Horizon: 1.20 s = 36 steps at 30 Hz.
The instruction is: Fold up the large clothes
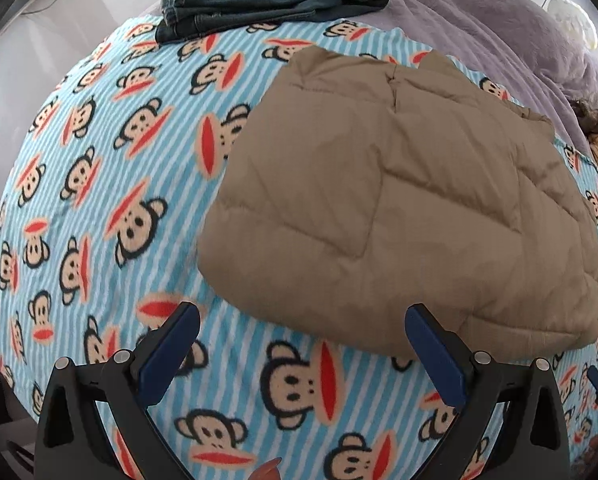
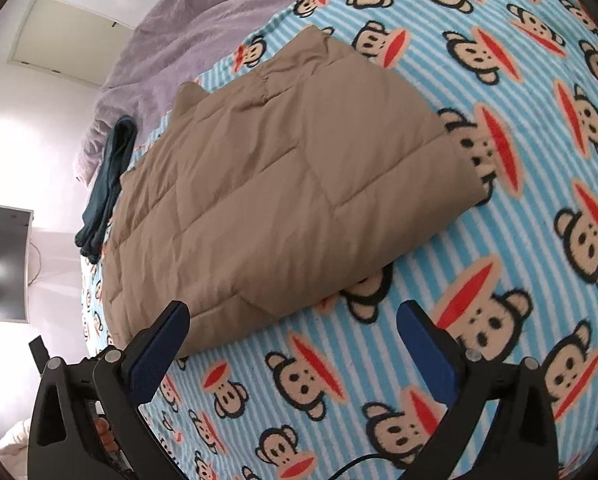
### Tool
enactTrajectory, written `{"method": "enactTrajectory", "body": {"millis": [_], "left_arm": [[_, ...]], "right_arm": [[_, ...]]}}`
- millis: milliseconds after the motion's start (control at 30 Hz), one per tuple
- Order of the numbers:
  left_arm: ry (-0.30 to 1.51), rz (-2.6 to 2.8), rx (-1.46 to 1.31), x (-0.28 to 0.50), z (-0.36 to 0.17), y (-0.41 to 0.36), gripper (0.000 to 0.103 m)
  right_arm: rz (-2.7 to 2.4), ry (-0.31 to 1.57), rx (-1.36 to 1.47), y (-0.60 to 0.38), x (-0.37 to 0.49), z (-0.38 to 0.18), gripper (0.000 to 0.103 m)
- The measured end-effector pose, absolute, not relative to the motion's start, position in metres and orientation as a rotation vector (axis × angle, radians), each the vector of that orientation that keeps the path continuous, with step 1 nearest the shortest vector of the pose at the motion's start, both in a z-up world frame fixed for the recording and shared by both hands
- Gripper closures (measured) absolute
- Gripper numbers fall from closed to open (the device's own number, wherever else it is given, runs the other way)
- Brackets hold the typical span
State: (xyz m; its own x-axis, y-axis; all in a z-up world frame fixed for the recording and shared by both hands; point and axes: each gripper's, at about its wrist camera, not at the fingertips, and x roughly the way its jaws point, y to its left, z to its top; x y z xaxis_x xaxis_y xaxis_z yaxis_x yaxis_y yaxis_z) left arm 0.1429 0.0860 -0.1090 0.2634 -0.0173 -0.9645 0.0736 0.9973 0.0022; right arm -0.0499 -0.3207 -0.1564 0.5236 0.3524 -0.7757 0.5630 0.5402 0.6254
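Left tool: we see the left tool (image 1: 301,312) low in the frame of its own view, its two blue-padded fingers (image 1: 165,354) spread wide apart, nothing between them. It hangs over bare blanket, the right-hand finger just beside the jacket's near edge.
Right tool: the right tool (image 2: 293,312) sits at the bottom of its view, jaws wide apart and empty. Its left-hand finger (image 2: 159,346) overlaps the jacket's near corner in the picture; we cannot tell whether it touches.
Jacket: a tan quilted jacket (image 1: 399,200) lies folded into a thick, roughly rectangular bundle, filling the centre and right of the left view; in the right view it (image 2: 283,184) runs from centre to left. It rests flat on the blanket, free of both tools.
Blanket: a blue-and-white striped blanket with a monkey-face print (image 1: 99,208) covers the bed under the jacket.
Jeans: we note dark folded jeans (image 1: 275,4) at the top of the left view, well apart from the jacket; in the right view they (image 2: 107,184) show at the left, beyond the jacket's far edge.
Bedding: a crumpled lilac cover (image 1: 479,20) fills the upper right of the left view.
Room: a dark screen (image 2: 3,260) stands at the left edge of the right view.
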Motion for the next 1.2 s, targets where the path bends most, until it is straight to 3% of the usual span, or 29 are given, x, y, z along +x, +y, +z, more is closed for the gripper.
{"method": "enactTrajectory", "body": {"millis": [433,700,1000,1067,1133,1167,1200], "left_arm": [[1.443,-0.245,-0.497,0.132,-0.172,0.124,0.000],[1.304,-0.246,-0.644,0.169,-0.185,0.120,0.000],[1.235,-0.132,-0.731,0.185,-0.209,0.111,0.001],[1.224,-0.136,-0.742,0.187,-0.207,0.109,0.028],[1.215,-0.189,-0.756,0.187,-0.200,0.108,0.065],[1.201,-0.214,-0.735,0.186,-0.193,0.107,0.070],[1.190,-0.237,-0.718,0.185,-0.186,0.106,0.079]], "right_arm": [[-0.037,1.049,1.376,-0.306,-0.046,-0.213,0.000],[0.044,0.930,1.539,-0.305,-0.015,-0.249,0.000],[0.045,0.888,1.539,-0.303,0.027,-0.269,0.000],[0.038,0.887,1.558,-0.304,0.026,-0.270,0.000],[0.035,0.886,1.570,-0.304,0.024,-0.267,0.005],[0.038,0.884,1.582,-0.305,0.022,-0.266,0.027],[0.051,0.877,1.595,-0.306,0.020,-0.265,0.040]]}}
